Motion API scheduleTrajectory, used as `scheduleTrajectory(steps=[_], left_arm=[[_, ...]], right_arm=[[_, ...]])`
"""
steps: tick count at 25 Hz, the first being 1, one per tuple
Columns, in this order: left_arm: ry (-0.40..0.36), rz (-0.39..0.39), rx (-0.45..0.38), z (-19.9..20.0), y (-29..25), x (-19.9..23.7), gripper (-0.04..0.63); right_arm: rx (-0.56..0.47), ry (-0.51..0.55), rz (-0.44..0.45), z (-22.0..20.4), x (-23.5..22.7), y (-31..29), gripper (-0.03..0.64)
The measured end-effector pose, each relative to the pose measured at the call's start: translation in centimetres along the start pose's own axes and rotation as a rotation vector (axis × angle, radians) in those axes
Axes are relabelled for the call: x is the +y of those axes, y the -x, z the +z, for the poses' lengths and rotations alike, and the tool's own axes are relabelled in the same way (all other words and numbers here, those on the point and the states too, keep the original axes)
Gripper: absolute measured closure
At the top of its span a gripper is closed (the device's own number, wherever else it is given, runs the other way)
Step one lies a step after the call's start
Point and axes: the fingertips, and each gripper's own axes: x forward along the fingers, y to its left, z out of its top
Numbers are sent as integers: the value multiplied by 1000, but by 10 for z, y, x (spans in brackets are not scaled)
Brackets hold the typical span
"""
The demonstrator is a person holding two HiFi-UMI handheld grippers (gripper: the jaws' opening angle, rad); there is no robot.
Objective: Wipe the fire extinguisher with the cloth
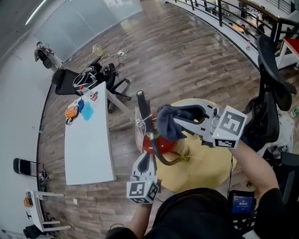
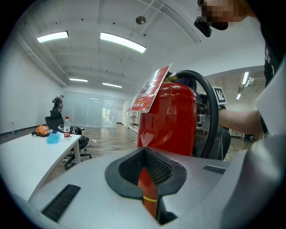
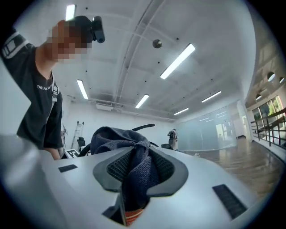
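Observation:
A red fire extinguisher [image 1: 158, 144] with a black hose [image 1: 163, 161] and a black nozzle [image 1: 142, 106] stands on a round yellow table [image 1: 210, 170]. My left gripper [image 1: 145, 162] comes at it from the near side and is shut on its lower part. In the left gripper view the red body [image 2: 169, 120] rises right past the left gripper [image 2: 147, 179], with a red tag [image 2: 149, 93] and the hose [image 2: 211, 117]. My right gripper [image 1: 176, 117] is shut on a dark blue cloth [image 1: 169, 123], which lies against the extinguisher's top. The cloth [image 3: 129, 147] fills the right gripper [image 3: 134, 179].
A long white table [image 1: 88, 144] stands to the left with a bottle [image 1: 94, 96], a blue thing [image 1: 87, 112] and an orange thing [image 1: 71, 112] on its far end. Black office chairs stand behind it [image 1: 91, 77] and at the right [image 1: 268, 93]. A railing [image 1: 224, 11] runs along the back.

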Motion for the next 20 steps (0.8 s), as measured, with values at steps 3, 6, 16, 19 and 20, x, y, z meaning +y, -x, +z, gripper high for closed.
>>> scheduleTrajectory(steps=[3, 6, 16, 19, 20], left_arm=[[14, 9, 0, 0, -1, 1, 574], [20, 9, 6, -3, -2, 2, 572], [5, -26, 2, 3, 0, -2, 572], [5, -41, 5, 0, 2, -4, 572], [5, -46, 7, -1, 3, -6, 572]], right_arm=[[46, 55, 47, 9, -4, -20, 514], [12, -36, 100, 4, -12, -20, 506], [-105, -144, 62, -21, 24, 38, 508], [-147, -118, 150, -13, 57, 47, 508], [-191, -118, 183, -4, 67, 51, 508]])
